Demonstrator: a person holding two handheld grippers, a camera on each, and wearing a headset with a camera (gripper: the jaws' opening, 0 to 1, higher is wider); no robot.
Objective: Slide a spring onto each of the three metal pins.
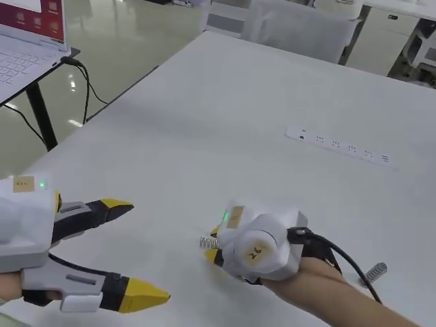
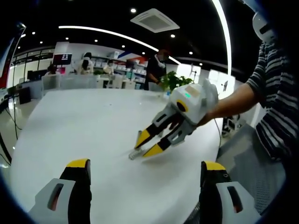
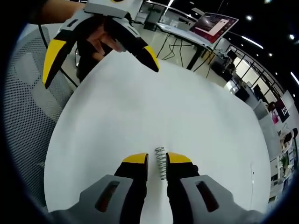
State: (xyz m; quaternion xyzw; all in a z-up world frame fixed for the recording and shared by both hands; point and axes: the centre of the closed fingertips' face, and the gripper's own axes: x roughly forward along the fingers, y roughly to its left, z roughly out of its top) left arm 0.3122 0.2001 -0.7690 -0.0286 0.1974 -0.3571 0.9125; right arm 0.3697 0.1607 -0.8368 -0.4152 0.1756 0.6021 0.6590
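A small metal spring (image 3: 161,167) sits between the yellow tips of my right gripper (image 3: 158,159), which is shut on it just above the white table (image 1: 225,122). In the head view that spring (image 1: 207,242) sticks out to the left of the right gripper (image 1: 216,246). Seen from the left gripper view, the spring (image 2: 133,153) slants down to the tabletop under the right gripper (image 2: 149,143). My left gripper (image 1: 146,251) stands open at the near left with nothing between its jaws (image 2: 145,164). A second spring (image 1: 373,274) lies on the table at the right, by the forearm.
A white power strip (image 1: 337,145) lies farther back on the right. A laptop (image 1: 27,30) stands on a side desk at the far left, with cables hanging down. A grey chair (image 1: 293,27) stands behind the table's far edge.
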